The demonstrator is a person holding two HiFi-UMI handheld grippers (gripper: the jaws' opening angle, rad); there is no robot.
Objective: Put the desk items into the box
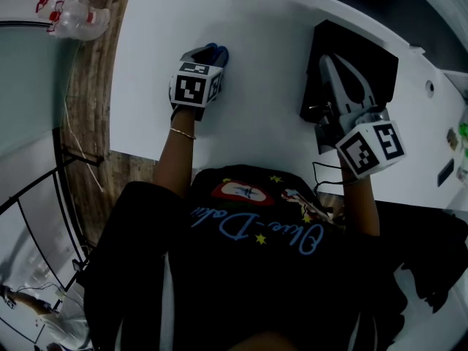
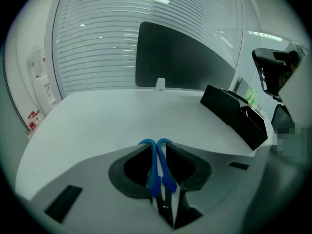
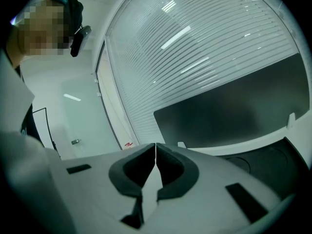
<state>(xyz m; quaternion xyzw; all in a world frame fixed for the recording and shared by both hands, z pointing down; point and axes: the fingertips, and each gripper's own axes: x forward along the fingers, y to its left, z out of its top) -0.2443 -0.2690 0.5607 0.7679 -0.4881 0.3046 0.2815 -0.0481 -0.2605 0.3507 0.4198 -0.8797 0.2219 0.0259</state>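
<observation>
My left gripper (image 1: 210, 53) points down at the white desk (image 1: 256, 64), left of the box. Its jaws are shut on blue-handled scissors (image 2: 157, 165): the two blue loops stick out past the tips, and the dark blades run back between the jaws. The black open box (image 1: 380, 57) stands at the right of the desk and shows again in the left gripper view as the box (image 2: 234, 112). My right gripper (image 1: 344, 79) hangs over the box, nearly level. Its jaws (image 3: 155, 145) meet at the tips with nothing between them.
A dark monitor (image 2: 180, 62) stands at the back of the desk in front of white blinds. Small items (image 1: 457, 148) lie at the desk's right edge. A plastic bottle (image 1: 77, 17) lies on the floor left of the desk.
</observation>
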